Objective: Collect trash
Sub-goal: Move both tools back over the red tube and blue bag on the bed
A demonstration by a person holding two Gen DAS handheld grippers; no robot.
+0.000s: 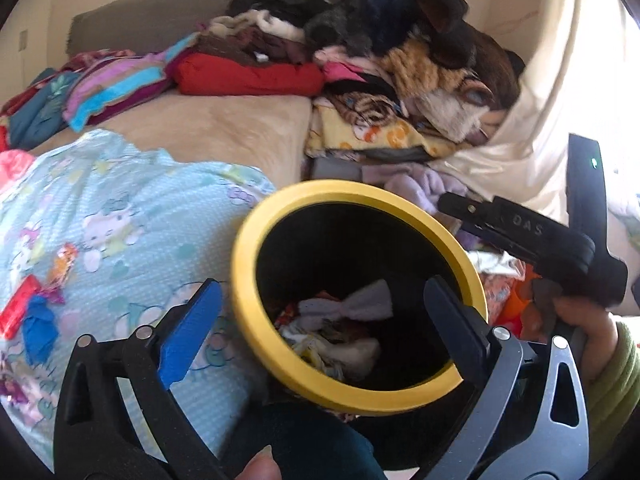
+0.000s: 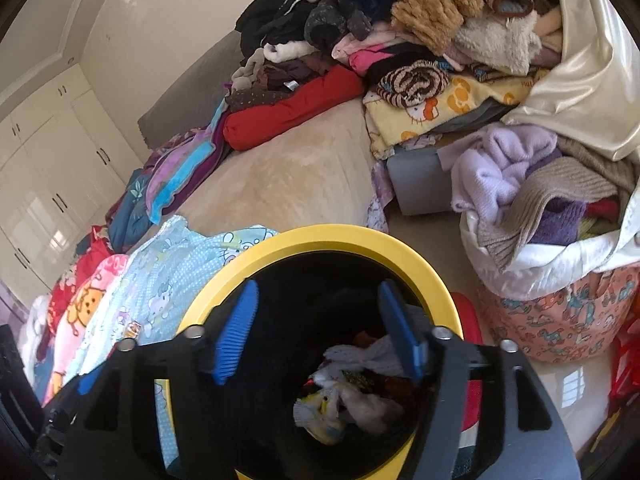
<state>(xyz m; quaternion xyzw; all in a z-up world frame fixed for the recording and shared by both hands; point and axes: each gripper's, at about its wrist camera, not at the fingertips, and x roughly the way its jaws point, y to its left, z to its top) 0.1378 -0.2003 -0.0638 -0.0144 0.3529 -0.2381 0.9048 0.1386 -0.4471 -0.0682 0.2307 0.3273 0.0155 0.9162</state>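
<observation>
Reading "DAS" on the right gripper [image 1: 452, 204] — jaws apparently spread, over bin [image 1: 256, 312].

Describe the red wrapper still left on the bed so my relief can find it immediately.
Start at the yellow-rimmed bin beside the bed, then move left across the pale blue cartoon-print blanket. The red wrapper lies near its edge: flat, glossy and rectangular, unlike the crumpled blue scrap beside it.

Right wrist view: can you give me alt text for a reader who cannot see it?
The open right claw hovers empty over a round black bin with a yellow rim, crumpled white and coloured trash lying at the bottom. Behind it a beige bed carries heaped clothes, beside an overflowing patterned laundry bag.
</observation>
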